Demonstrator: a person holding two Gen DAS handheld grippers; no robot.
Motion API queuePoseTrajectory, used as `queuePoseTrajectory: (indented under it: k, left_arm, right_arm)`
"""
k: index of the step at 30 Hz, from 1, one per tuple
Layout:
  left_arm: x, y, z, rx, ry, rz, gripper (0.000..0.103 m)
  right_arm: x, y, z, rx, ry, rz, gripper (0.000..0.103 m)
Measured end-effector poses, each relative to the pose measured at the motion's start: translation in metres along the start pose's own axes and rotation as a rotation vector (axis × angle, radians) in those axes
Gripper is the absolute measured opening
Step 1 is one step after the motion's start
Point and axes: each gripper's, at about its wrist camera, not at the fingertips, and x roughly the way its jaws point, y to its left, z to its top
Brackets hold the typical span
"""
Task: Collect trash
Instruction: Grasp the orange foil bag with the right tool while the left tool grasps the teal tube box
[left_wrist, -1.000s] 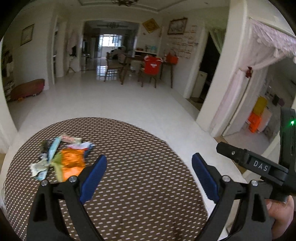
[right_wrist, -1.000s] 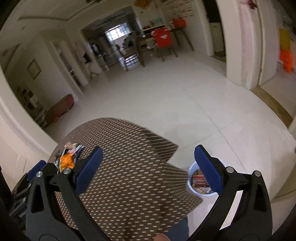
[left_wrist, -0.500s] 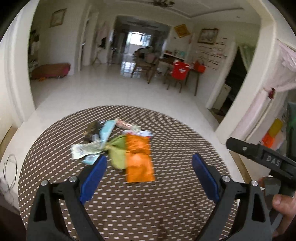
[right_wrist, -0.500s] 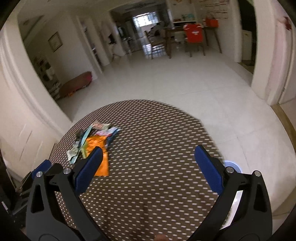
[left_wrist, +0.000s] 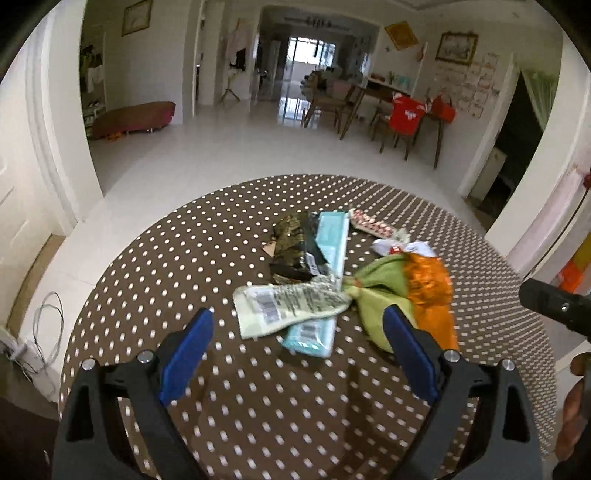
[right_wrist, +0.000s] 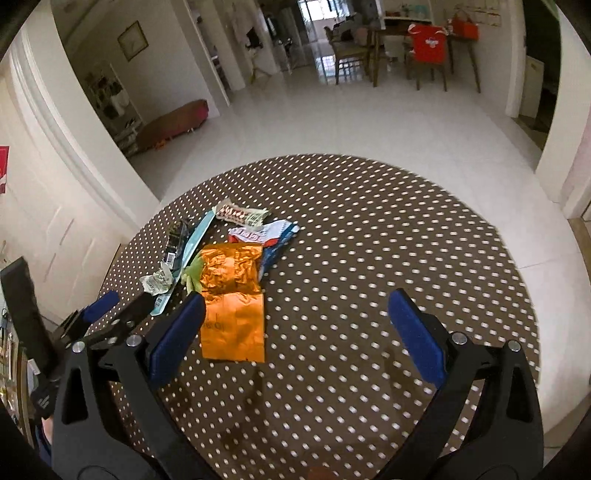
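A heap of wrappers lies on a round brown polka-dot table (left_wrist: 229, 236). It holds an orange foil bag (right_wrist: 233, 306), a pale green wrapper (left_wrist: 291, 303), a teal wrapper (left_wrist: 325, 280), a dark wrapper (left_wrist: 295, 243) and a red-and-white one (right_wrist: 262, 233). My left gripper (left_wrist: 299, 350) is open and empty, just short of the pale green and teal wrappers. My right gripper (right_wrist: 295, 332) is open and empty above the table, its left finger beside the orange bag (left_wrist: 430, 291).
The left gripper shows at the left edge of the right wrist view (right_wrist: 99, 314), the right gripper at the right edge of the left wrist view (left_wrist: 554, 306). White tile floor (right_wrist: 351, 122) surrounds the table. A dining table with chairs (left_wrist: 373, 107) stands far back.
Both views have swung left and forward over the table. The wrapper heap now lies in front of both grippers. The floor bin seen a second ago is out of view.
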Motion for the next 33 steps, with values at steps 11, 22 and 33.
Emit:
queuePoseTrajectory:
  k: [11, 22, 33]
  left_arm:
    - [0.026, -0.002, 0.004, 0.045, 0.051, -0.091, 0.049]
    - [0.008, -0.007, -0.005, 0.017, 0.007, -0.098, 0.02]
    - [-0.018, -0.008, -0.022, -0.014, -0.014, -0.068, 0.019]
  right_arm:
    - [0.074, 0.034, 0.012, -0.034, 0.088, 0.063, 0.095]
    - [0.043, 0.002, -0.003, 0.022, 0.053, 0.094, 0.053]
    - [-0.005, -0.037, -0.028, 0.063, 0.024, 0.085, 0.053]
